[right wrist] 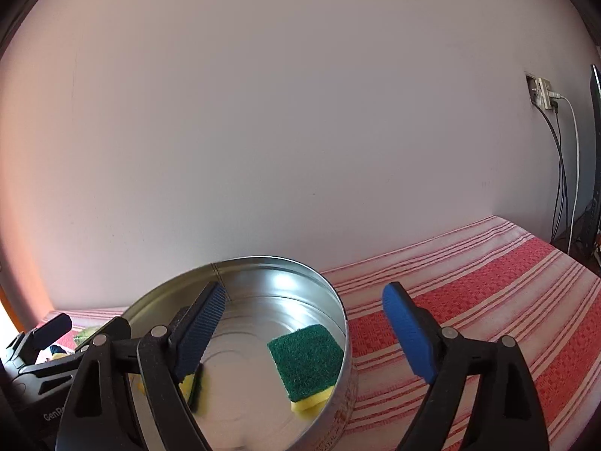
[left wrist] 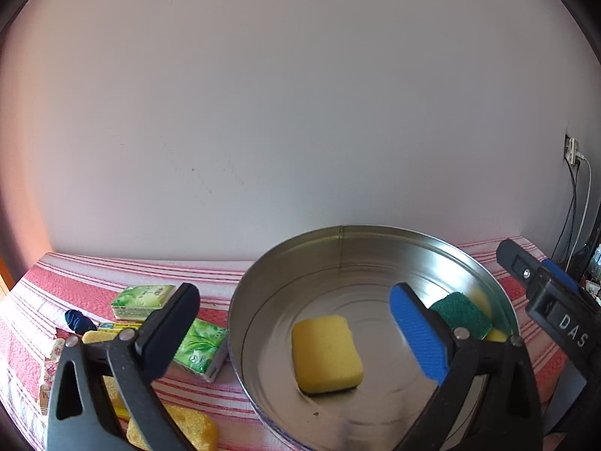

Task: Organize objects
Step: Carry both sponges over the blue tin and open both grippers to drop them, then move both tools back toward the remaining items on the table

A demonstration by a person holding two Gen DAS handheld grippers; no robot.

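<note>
A round metal tin (left wrist: 285, 259) stands on the striped cloth. Inside it a yellow sponge (left wrist: 326, 353) lies flat near the middle. A second sponge, green side up (left wrist: 462, 314), rests against the tin's right wall. My left gripper (left wrist: 293, 297) hangs open above the tin's near left part, with nothing between its fingers. The right gripper (right wrist: 304, 295) is open too, over the near right side of the tin (right wrist: 285, 274), and empty. The green-topped sponge (right wrist: 306, 360) lies below its gap. Its left finger hides most of the yellow sponge (right wrist: 191, 379).
Left of the tin lie two green tissue packs (left wrist: 144, 298) (left wrist: 201, 349), a dark blue item (left wrist: 77, 319) and yellow sponges (left wrist: 188, 428). The red-and-white striped cloth (right wrist: 469, 300) runs right to a wall socket with hanging cables (right wrist: 541, 90). A plain wall stands close behind.
</note>
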